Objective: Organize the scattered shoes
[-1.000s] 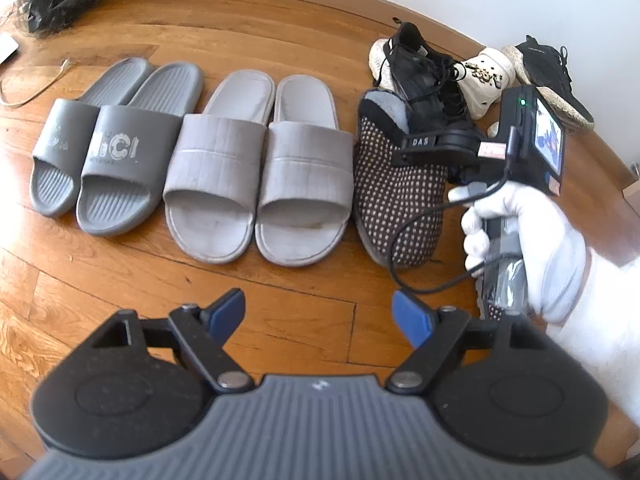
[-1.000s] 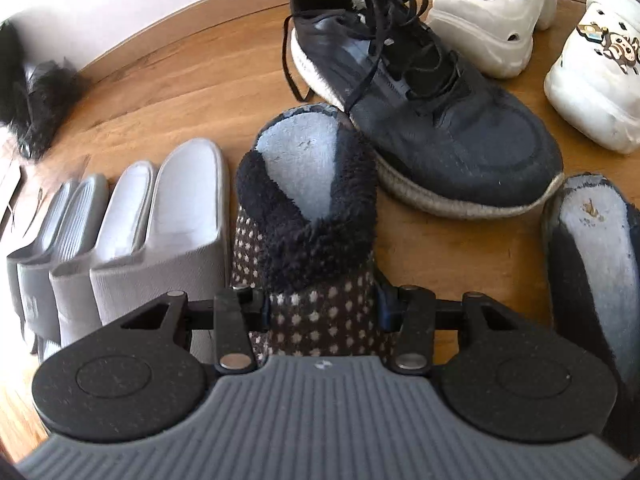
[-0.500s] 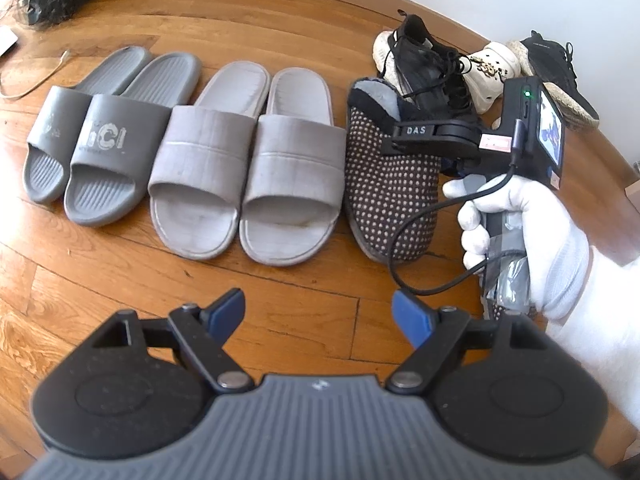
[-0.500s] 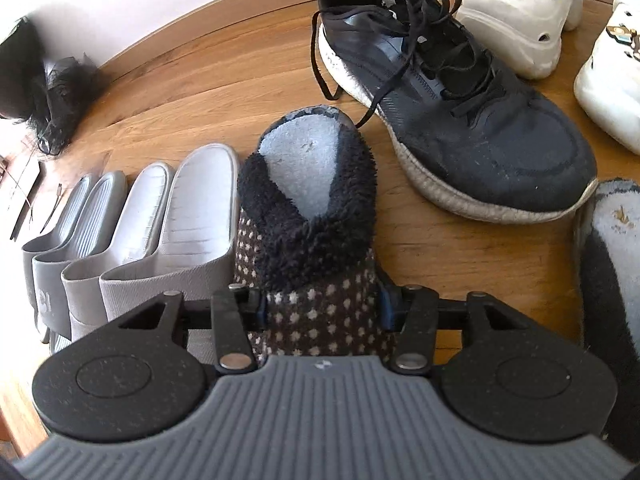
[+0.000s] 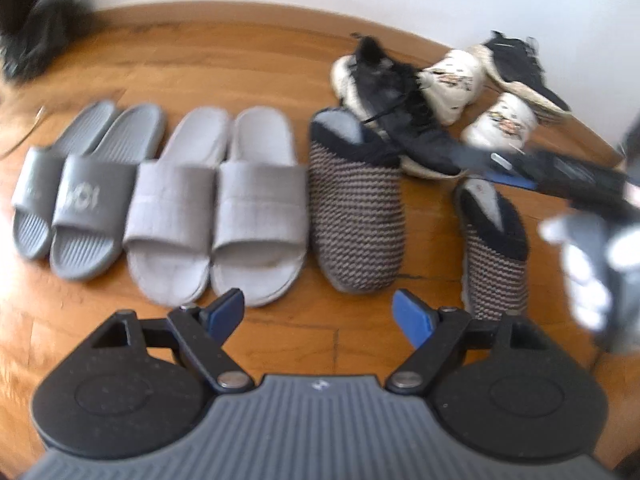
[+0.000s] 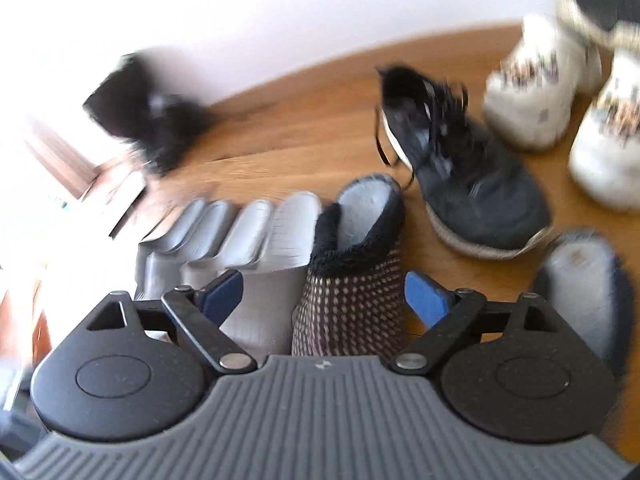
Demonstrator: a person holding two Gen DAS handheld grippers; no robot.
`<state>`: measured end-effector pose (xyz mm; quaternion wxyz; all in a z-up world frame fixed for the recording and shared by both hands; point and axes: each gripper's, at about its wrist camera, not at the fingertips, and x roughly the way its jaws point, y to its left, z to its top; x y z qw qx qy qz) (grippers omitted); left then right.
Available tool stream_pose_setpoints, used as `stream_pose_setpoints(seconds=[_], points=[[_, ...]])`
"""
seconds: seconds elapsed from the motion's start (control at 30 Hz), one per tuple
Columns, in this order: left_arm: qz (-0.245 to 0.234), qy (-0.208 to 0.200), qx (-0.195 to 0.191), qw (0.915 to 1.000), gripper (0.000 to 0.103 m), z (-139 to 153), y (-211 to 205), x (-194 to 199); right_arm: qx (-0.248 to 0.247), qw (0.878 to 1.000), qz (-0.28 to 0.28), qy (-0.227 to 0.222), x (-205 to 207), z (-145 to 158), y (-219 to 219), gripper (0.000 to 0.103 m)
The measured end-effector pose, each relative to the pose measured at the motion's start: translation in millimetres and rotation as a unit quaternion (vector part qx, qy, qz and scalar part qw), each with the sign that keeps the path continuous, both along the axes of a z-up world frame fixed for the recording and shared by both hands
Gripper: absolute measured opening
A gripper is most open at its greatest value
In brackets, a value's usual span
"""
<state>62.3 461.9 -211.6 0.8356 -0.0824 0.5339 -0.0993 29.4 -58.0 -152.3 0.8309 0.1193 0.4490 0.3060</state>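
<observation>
A dotted brown slipper with black fleece lining [image 5: 356,216] lies on the wood floor, in line to the right of the light grey slippers [image 5: 216,204] and the dark grey slides [image 5: 68,196]. Its mate [image 5: 494,248] lies apart further right. My right gripper [image 6: 323,297] is open; its blue pads stand wide on either side of the first dotted slipper [image 6: 352,280] without touching it. The mate [image 6: 580,292] is at the right edge of that view. My left gripper [image 5: 319,314] hangs open and empty above the floor in front of the row. Both views are motion-blurred.
Behind the dotted slippers lie a black sneaker [image 5: 400,120], two white clogs [image 5: 452,80] and a second black sneaker [image 5: 516,68], close to the white wall. A dark fluffy thing [image 6: 144,120] sits at the far left. A white-gloved hand [image 5: 580,276] holds the right tool.
The right gripper has opened and let go of the dotted slipper, then drawn back and up. The left gripper has pulled back, so the second dotted slipper now shows.
</observation>
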Motion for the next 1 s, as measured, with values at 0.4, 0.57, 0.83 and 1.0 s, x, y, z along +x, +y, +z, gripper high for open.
stream_pose_setpoints(seconds=[0.4, 0.57, 0.83, 1.0], points=[[-0.137, -0.008, -0.042, 0.9897, 0.086, -19.5, -138.2, 50.8, -0.159, 0.986, -0.018, 0.052, -41.0, 6.2, -173.0, 0.100], [-0.133, 0.002, -0.038, 0.9904, 0.086, -64.0, -195.8, 72.0, -0.149, 0.985, -0.053, 0.071, -54.1, -11.7, -196.4, 0.100], [-0.029, 0.044, -0.057, 0.9970, 0.039, -111.7, -183.2, 96.3, -0.127, 0.988, -0.045, 0.080, -61.6, -22.7, -199.6, 0.100], [-0.004, 0.019, -0.029, 0.9994, 0.033, -107.8, -161.0, 86.7, -0.105, 0.991, -0.021, 0.086, -49.3, -30.4, -182.9, 0.100]])
